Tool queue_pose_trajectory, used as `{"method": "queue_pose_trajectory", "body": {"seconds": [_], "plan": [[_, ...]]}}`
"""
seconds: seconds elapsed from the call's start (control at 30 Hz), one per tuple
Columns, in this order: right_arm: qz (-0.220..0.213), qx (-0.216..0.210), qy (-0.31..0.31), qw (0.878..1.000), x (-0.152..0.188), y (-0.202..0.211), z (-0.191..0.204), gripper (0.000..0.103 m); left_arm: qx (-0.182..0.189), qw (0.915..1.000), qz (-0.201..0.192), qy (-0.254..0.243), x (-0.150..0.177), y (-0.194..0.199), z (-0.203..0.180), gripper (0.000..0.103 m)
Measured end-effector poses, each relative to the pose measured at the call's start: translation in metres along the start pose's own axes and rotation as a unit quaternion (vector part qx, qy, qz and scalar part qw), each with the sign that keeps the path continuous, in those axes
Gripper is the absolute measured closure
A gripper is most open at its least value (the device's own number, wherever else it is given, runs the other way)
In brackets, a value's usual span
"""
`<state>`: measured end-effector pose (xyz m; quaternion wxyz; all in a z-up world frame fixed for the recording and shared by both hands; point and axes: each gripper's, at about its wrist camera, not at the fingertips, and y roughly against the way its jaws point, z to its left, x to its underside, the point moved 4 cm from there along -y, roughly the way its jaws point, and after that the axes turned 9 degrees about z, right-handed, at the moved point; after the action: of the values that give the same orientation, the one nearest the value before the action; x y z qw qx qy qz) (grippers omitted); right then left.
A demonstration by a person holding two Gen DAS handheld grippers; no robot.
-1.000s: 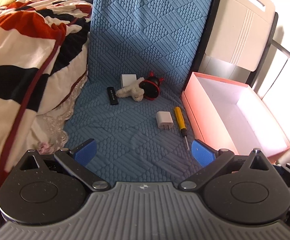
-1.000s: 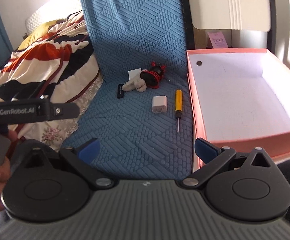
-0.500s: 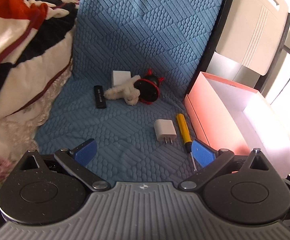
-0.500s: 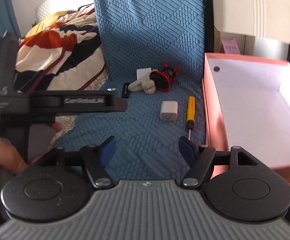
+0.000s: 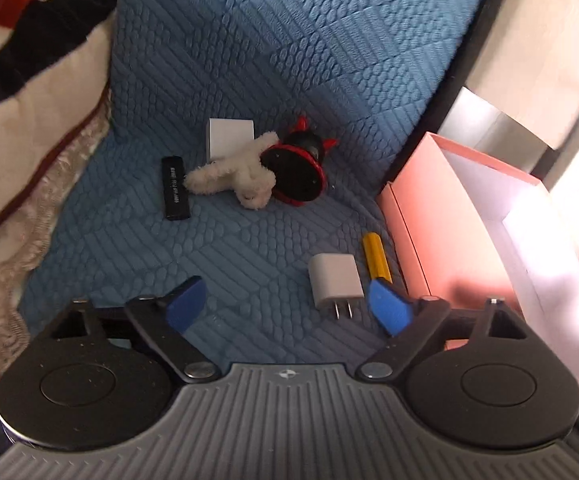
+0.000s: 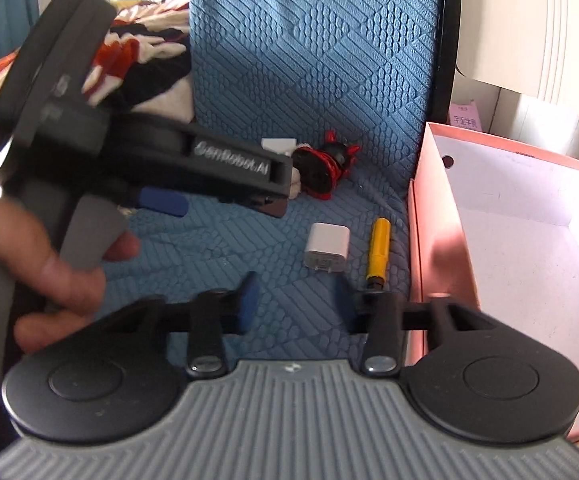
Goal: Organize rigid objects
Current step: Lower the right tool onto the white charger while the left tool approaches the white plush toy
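On the blue quilted cover lie a white charger plug (image 5: 334,282) (image 6: 326,249), a yellow screwdriver (image 5: 376,256) (image 6: 379,253), a black stick (image 5: 175,188), a white plush toy (image 5: 235,176), a red-and-black round toy (image 5: 298,173) (image 6: 321,169) and a white box (image 5: 229,135). My left gripper (image 5: 289,308) is open and empty, just short of the charger; its right fingertip covers the screwdriver's shaft. It also shows in the right wrist view (image 6: 193,168). My right gripper (image 6: 301,304) is open and empty, narrower than before, just short of the charger and screwdriver.
An open pink box (image 5: 421,220) (image 6: 437,240) with a white inside stands right of the objects. A striped blanket (image 5: 29,60) is piled on the left. A beige headboard panel (image 6: 529,20) is behind the box.
Both grippers have moved forward toward the charger and screwdriver. My right gripper's fingers have closed partway. The left gripper has swung into the right wrist view.
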<state>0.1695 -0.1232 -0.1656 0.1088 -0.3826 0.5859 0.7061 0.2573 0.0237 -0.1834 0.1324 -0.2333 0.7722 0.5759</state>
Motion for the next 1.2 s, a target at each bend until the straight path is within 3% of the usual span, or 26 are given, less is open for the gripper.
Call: {"method": "queue_pose_trajectory", "body": {"seconds": [0.13, 0.4, 0.63, 0.87, 0.97, 1.13, 1.2], "plan": [[0.003, 0.019, 0.016, 1.0, -0.002, -0.017, 0.001, 0.077, -0.007, 1.0, 0.006, 0.001, -0.013, -0.022, 0.002, 0.034], [0.023, 0.014, 0.013, 1.0, -0.015, -0.05, -0.005, 0.077, 0.002, 0.9998, 0.016, 0.012, -0.039, -0.053, 0.026, 0.035], [0.03, -0.011, 0.001, 1.0, -0.025, -0.068, -0.012, 0.077, 0.002, 0.9988, 0.031, 0.038, -0.057, -0.079, 0.041, 0.046], [0.028, -0.017, -0.015, 0.999, -0.037, -0.086, -0.022, 0.075, -0.005, 0.9987, 0.026, 0.042, -0.072, -0.093, 0.043, 0.046], [0.031, 0.002, 0.001, 1.0, -0.041, -0.097, -0.024, 0.067, -0.007, 0.9985, 0.027, 0.048, -0.079, -0.099, 0.043, 0.046], [0.041, 0.023, 0.012, 0.999, -0.043, -0.115, -0.031, 0.043, -0.009, 0.9978, 0.035, 0.056, -0.089, -0.112, 0.045, 0.046], [0.044, 0.029, 0.015, 0.999, -0.043, -0.121, -0.03, 0.041, -0.01, 0.9977, 0.034, 0.057, -0.092, -0.115, 0.046, 0.046]]}}
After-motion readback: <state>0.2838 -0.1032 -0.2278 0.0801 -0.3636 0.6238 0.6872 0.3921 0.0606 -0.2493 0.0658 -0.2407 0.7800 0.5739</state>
